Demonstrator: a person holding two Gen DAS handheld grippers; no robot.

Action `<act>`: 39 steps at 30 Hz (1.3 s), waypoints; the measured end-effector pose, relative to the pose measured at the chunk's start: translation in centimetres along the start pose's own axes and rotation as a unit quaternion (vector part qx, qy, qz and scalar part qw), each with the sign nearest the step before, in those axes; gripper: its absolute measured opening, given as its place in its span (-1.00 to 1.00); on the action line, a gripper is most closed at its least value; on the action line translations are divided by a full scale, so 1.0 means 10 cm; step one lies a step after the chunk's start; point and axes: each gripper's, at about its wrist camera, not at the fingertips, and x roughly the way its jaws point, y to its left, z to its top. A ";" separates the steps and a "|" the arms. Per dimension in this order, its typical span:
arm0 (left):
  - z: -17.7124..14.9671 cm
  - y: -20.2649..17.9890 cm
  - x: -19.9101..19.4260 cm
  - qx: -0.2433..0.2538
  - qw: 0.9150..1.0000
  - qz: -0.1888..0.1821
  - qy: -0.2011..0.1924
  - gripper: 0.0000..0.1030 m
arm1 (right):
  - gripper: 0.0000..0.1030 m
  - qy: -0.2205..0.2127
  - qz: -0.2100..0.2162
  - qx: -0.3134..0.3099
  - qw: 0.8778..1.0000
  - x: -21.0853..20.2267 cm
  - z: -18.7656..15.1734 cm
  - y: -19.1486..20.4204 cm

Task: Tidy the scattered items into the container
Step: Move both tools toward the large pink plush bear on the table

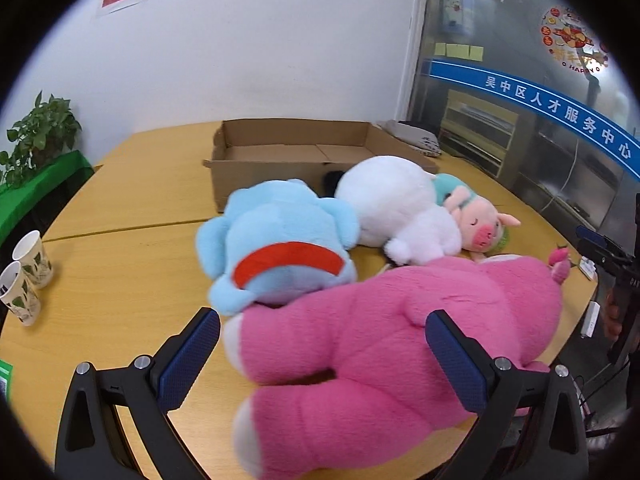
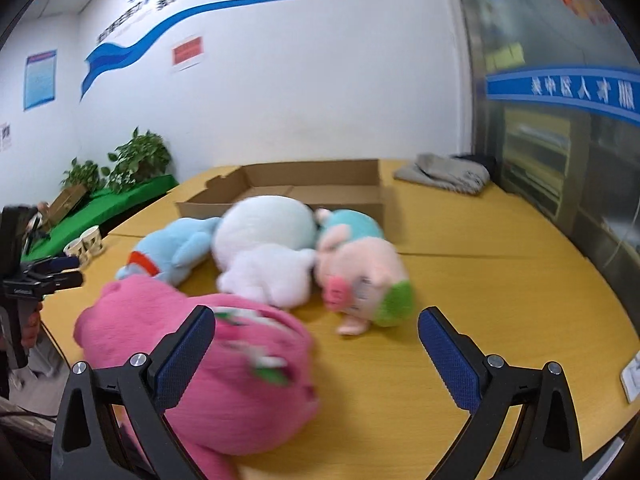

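Observation:
A big pink plush [image 1: 380, 340] lies nearest on the yellow table [image 1: 120, 280], its legs between the fingers of my open left gripper [image 1: 324, 344]. Behind it lie a light blue plush [image 1: 280, 240] with a red collar, a white plush [image 1: 392, 200] and a small pink pig plush [image 1: 476, 220]. The open cardboard box [image 1: 292, 148] stands behind them, holding nothing that I can see. In the right wrist view my right gripper [image 2: 318, 344] is open, its left finger over the pink plush [image 2: 200, 360], with the pig plush [image 2: 360, 276] just ahead.
Two paper cups [image 1: 28, 272] stand at the table's left edge. A grey folded cloth [image 2: 448, 174] lies at the back right, beyond the box [image 2: 304, 188]. Potted plants [image 2: 136, 160] stand on a green ledge to the left. A glass partition runs along the right side.

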 end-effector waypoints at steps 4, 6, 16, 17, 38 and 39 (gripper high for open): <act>-0.04 -0.10 -0.03 -0.007 1.000 -0.012 -0.004 0.99 | 1.00 0.008 -0.001 0.004 1.000 -0.02 -0.04 0.24; -0.08 -0.14 -0.02 -0.011 1.000 -0.014 0.000 0.99 | 0.99 0.013 -0.002 0.006 1.000 -0.03 -0.06 0.36; -0.23 -0.16 0.00 -0.034 0.999 -0.038 0.016 0.99 | 1.00 0.031 -0.015 0.013 0.999 0.02 -0.15 0.64; -0.24 -0.14 0.02 -0.038 0.998 -0.041 0.018 0.99 | 0.99 0.032 -0.016 0.011 0.999 0.03 -0.15 0.65; -0.20 0.03 0.41 -0.008 0.985 -0.159 0.064 0.99 | 1.00 0.088 -0.002 0.022 0.996 0.30 -0.35 0.57; -0.18 0.00 0.43 0.001 0.984 -0.163 0.067 0.99 | 0.99 0.085 -0.006 0.026 0.996 0.28 -0.37 0.57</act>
